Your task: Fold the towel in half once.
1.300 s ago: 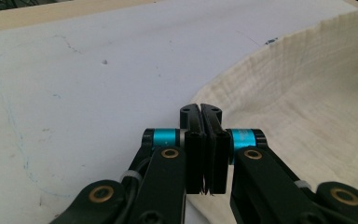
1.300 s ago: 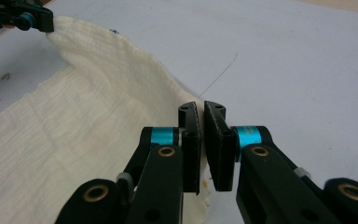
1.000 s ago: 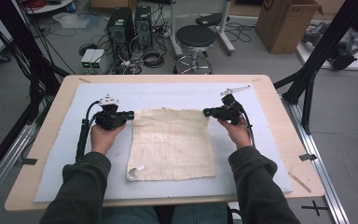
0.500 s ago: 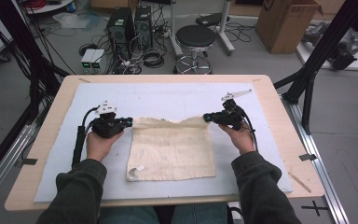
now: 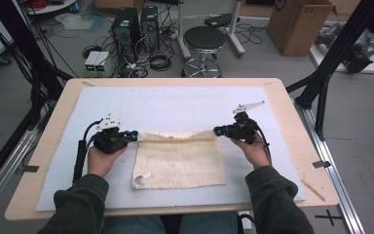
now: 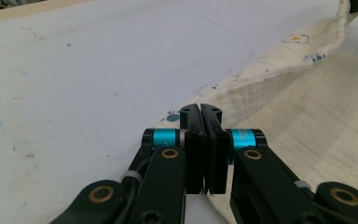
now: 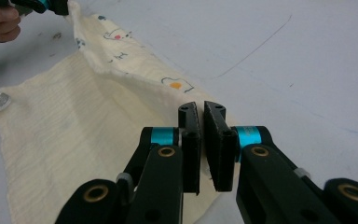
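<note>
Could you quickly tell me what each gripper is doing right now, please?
Left gripper: shut on the far left corner of the cream printed cloth.
Right gripper: shut on the cloth's far right corner.

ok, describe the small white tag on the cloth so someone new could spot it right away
Start at the pale blue mat covering the wooden table. On its near half lies a cream woven cloth, its far edge lifted by the left claw and right claw. At the cloth's near left corner a small white tag curls up, the one bright white patch on it.
</note>
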### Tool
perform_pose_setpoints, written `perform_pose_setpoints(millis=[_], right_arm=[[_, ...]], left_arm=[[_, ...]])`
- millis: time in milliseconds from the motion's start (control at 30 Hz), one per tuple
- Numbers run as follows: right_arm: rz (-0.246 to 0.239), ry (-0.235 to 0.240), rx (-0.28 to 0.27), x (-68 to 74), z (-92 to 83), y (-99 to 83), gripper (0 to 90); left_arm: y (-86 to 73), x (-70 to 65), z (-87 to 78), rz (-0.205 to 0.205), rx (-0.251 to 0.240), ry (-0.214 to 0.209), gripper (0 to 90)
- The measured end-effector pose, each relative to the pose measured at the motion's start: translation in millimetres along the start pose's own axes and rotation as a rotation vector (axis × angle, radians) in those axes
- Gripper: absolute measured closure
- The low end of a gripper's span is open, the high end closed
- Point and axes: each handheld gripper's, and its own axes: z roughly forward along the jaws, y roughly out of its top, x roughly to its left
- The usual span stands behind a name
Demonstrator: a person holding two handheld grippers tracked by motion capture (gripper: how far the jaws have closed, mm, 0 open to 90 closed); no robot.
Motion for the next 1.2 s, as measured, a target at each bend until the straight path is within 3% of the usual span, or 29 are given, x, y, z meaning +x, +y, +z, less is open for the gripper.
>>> perform_pose_setpoints(millis=[267, 600, 1067, 1200], right_arm=[[-0.01, 0.015, 0.003, 9.3, -3.6, -8.2, 85.0], [-0.046, 0.013, 0.002, 21.7, -11.8, -10.4, 85.1], [-0.056, 0.02, -0.007, 33.9, -23.3, -23.5, 85.1], [-0.059, 0.022, -0.011, 36.7, -26.5, -26.5, 85.0]], left_arm=[[-10.3, -6.1, -9.5, 0.015, 0.006, -0.012, 87.9], [-10.9, -17.8, -23.0, 0.044, -0.014, -0.039, 87.9], [-11.7, -33.8, -39.8, 0.09, -0.014, -0.077, 87.9], [-17.0, -35.9, -41.8, 0.079, -0.009, -0.084, 87.8]])
